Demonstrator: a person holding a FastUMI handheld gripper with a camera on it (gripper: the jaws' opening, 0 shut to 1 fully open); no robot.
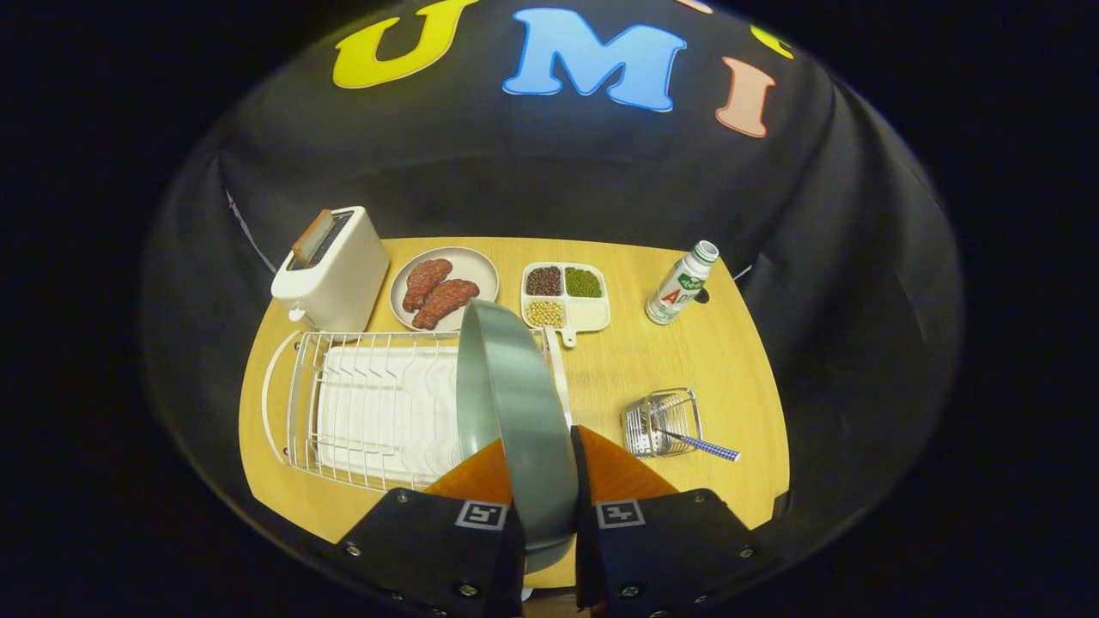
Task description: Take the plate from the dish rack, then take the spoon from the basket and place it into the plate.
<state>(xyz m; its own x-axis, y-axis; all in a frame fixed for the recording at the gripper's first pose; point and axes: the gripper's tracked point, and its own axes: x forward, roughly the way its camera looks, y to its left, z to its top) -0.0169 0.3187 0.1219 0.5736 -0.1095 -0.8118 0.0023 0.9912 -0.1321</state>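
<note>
A grey-green plate (515,403) stands on edge between my two orange fingers (618,472), and my gripper (541,468) is shut on its rim. The plate is held up over the right end of the white wire dish rack (361,403), whose slots are bare. To the right of the fingers a small wire basket (661,421) stands on the wooden table (738,378). A spoon with a blue-and-white checked handle (704,446) lies in the basket, its handle sticking out to the right.
Beyond the rack stand a white toaster (330,266) with a slice in it, a plate of meat pieces (444,287) and a divided tray of beans (564,296). A small bottle (681,283) stands at the far right. Bare tabletop lies between the tray and the basket.
</note>
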